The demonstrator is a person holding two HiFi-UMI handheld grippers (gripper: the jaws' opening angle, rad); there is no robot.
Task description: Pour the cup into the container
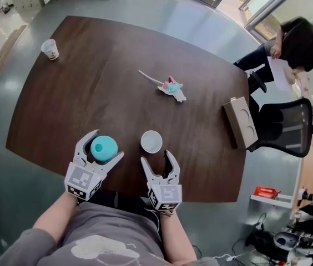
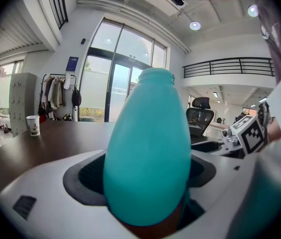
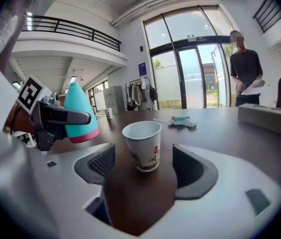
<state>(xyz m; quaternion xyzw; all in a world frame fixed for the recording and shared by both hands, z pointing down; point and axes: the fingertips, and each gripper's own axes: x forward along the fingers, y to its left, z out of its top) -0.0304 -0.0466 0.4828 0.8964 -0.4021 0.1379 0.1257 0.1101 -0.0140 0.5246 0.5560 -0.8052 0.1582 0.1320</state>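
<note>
A teal bottle-shaped container with a pink base stands at the near edge of the dark wooden table. My left gripper is shut on it, one pad on each side. In the left gripper view the container fills the gap between the jaws. A white paper cup stands upright to its right, mouth up. My right gripper is open just behind the cup. In the right gripper view the cup sits in line with the gap, and neither pad touches it. The container shows at the left there.
A second paper cup stands at the table's far left. A crumpled wrapper with a straw lies mid-table. A cardboard box sits at the right edge beside an office chair. A person is beyond the far right corner.
</note>
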